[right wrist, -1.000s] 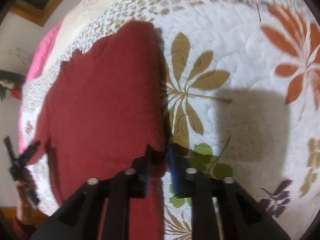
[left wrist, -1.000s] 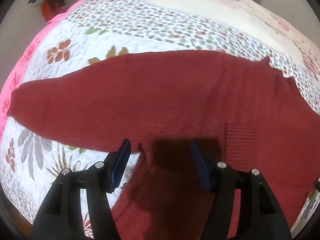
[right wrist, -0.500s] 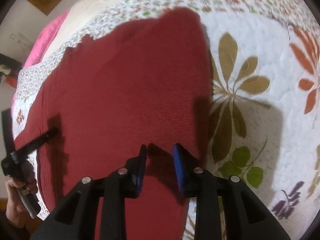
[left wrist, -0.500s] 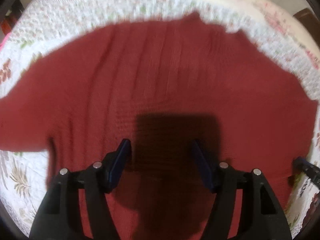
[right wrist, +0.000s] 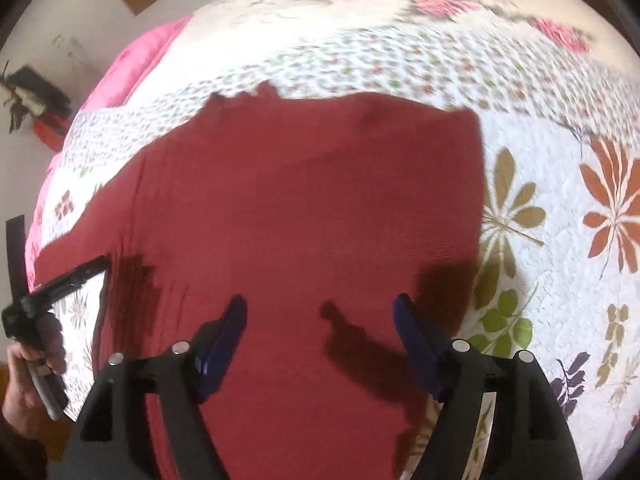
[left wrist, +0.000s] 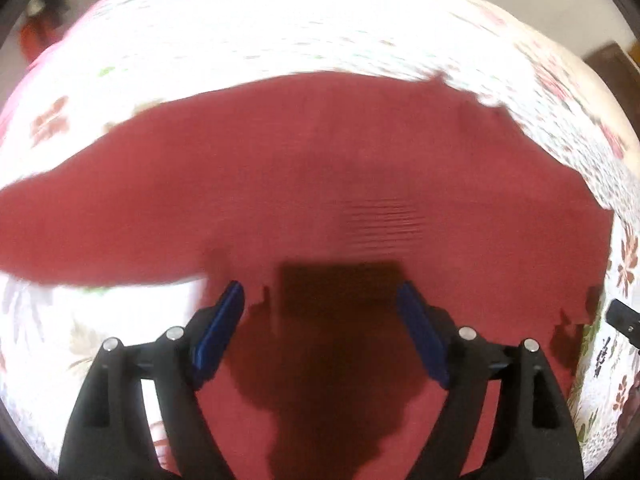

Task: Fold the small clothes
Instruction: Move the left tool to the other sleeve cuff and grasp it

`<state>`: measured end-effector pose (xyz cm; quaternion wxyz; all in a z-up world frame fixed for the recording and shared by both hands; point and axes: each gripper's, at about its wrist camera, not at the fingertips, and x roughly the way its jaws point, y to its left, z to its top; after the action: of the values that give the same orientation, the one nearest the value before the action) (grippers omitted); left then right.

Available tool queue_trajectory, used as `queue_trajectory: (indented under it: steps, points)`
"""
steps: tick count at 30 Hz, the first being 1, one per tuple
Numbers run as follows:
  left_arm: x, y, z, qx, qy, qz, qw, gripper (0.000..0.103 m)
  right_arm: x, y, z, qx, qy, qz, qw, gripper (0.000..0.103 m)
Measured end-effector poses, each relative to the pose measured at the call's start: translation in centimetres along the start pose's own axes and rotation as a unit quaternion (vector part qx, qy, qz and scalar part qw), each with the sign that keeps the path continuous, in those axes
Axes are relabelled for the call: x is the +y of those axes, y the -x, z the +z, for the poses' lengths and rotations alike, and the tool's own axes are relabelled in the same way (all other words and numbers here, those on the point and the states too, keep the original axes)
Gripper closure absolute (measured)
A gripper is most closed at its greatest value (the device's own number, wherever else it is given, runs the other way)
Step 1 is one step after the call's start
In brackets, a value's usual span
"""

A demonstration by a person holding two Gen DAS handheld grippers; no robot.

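- Red knit sweater (right wrist: 304,216) lay spread flat on the floral quilt (right wrist: 560,184), one sleeve stretched out to the left in the left wrist view; I judged the folding barely begun, with sleeves and body all left to fold.
- Left gripper (left wrist: 320,300) hovered over the sweater's near part, jaws wide, holding nothing.
- Right gripper (right wrist: 320,308) hung above the near right part of the sweater, close to its side edge, jaws likewise wide and empty.
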<state>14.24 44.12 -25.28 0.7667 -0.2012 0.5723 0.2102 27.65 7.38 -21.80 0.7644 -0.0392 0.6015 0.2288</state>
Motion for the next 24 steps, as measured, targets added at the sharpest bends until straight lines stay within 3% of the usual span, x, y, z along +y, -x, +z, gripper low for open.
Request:
queue_trajectory:
  steps: [4, 12, 19, 24]
  points:
    - [8.3, 0.9, -0.8, 0.009, 0.051, 0.053, 0.9972, 0.024, 2.3, -1.1, 0.3, 0.009, -0.008, 0.014, 1.0, 0.027]
    - [23.0, 1.4, -0.2, 0.011, 0.167, 0.102, 0.9806, 0.015, 7.5, -3.6, -0.4, 0.031, -0.006, 0.032, 0.999, 0.026]
    - [32.8, 1.4, -0.3, -0.013, 0.287, 0.064, 0.9556, 0.016, 10.8, -5.3, 0.1, 0.041, 0.01, 0.025, 0.999, 0.024]
    - [37.2, 0.4, 0.8, -0.024, 0.318, 0.034, 0.9473, 0.019, 11.7, -5.4, 0.1, 0.04, 0.021, 0.009, 0.999, 0.022]
